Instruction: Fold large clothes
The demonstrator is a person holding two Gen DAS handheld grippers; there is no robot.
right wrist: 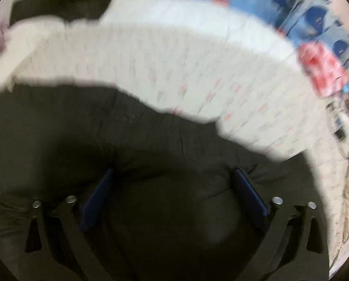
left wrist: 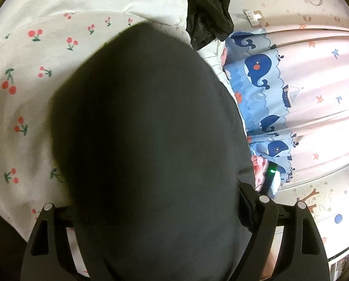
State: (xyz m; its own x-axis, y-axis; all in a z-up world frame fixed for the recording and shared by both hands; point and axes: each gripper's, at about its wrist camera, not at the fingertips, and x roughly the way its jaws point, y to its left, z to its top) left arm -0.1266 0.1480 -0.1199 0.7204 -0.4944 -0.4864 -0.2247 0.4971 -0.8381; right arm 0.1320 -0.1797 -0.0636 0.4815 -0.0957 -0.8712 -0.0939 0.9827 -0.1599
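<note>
The right gripper [right wrist: 172, 187] stands with its jaws spread wide over a dark garment [right wrist: 127, 210], its blue pads [right wrist: 249, 192] set on either side of a soft bulge of cloth without visibly pinching it. That view is blurred. From the gripper, the dark cloth fills the frame from about 3 o'clock round to 9 o'clock, and ends at a ragged edge toward 12 o'clock, where a white sheet printed with small red cherries [right wrist: 174, 70] begins. A second dark heap [right wrist: 64, 2] lies at 11 o'clock, at the sheet's far side.

In the left wrist view, the left gripper [left wrist: 165, 210] is largely buried under the same dark garment [left wrist: 146, 128], which drapes over the space between its fingers; whether it is clamped on the cloth cannot be told. The cherry sheet [left wrist: 34, 82] spreads from 8 to 11 o'clock. A crumpled black garment [left wrist: 207, 23] sits at 1 o'clock, and a pink curtain with blue whales [left wrist: 291, 82] hangs at 3 o'clock.
</note>
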